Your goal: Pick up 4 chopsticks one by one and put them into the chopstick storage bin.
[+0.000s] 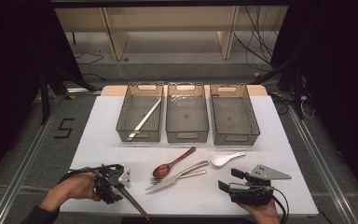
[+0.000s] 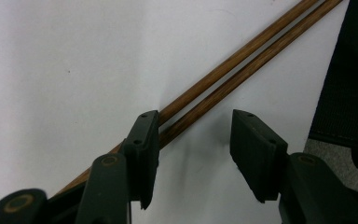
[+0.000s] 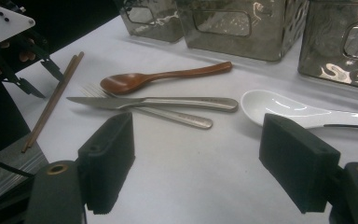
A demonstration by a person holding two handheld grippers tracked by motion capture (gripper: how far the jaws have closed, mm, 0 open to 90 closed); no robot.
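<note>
L tongs (image 2: 193, 140) straddle chopsticks (image 2: 242, 60); cutlery nearby.

The left gripper (image 1: 121, 179) rests over the brown chopsticks (image 1: 135, 204) at the table's near edge.

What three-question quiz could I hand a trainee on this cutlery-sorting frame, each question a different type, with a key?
1. True or false: the left gripper has its jaws clamped shut on the wooden chopsticks.
2. Which bin already holds something? A) left bin B) middle bin C) right bin
3. Fill in: the knife lies across the ____.

Key:
1. False. The jaws stand apart; the chopsticks lie on the table beside one jaw.
2. A. A pair of metal chopsticks lies slanted in it.
3. Fork. Both lie between the wooden spoon and the open right gripper.
</note>
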